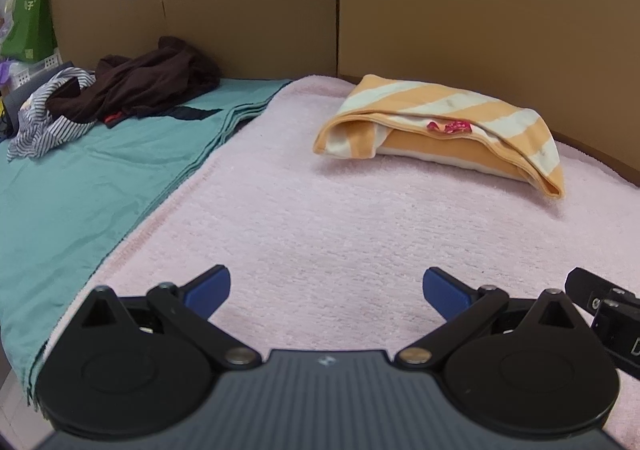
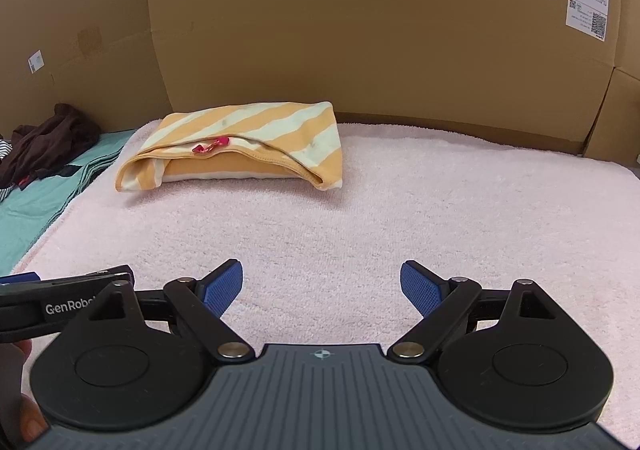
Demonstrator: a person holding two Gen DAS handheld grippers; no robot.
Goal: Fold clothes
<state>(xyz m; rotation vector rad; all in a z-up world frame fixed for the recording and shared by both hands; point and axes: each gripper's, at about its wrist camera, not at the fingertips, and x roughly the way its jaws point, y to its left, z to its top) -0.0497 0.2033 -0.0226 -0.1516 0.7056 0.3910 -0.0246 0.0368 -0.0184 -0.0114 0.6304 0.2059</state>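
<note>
Above the near part of the pink towel (image 1: pixel 320 218), the left gripper (image 1: pixel 326 292) hangs low and level, blue pads (image 1: pixel 210 288) spread wide, nothing between them. Right gripper (image 2: pixel 322 286) sits just beside it at like height, fingers likewise released and empty; each tool shows at the edge of the other's view. Folded orange-and-white striped garment (image 2: pixel 248 138) lies flat on the towel's far side, near the cardboard wall (image 2: pixel 360 30), well apart from both grippers. Folded edge faces the cameras; a small pink-red bow (image 2: pixel 210 145) shows at its neckline. Left of the towel, on the teal cloth (image 1: pixel 80 190): unfolded pile, dark brown garment (image 1: pixel 148 78) over a striped shirt (image 1: pixel 44 126).
</note>
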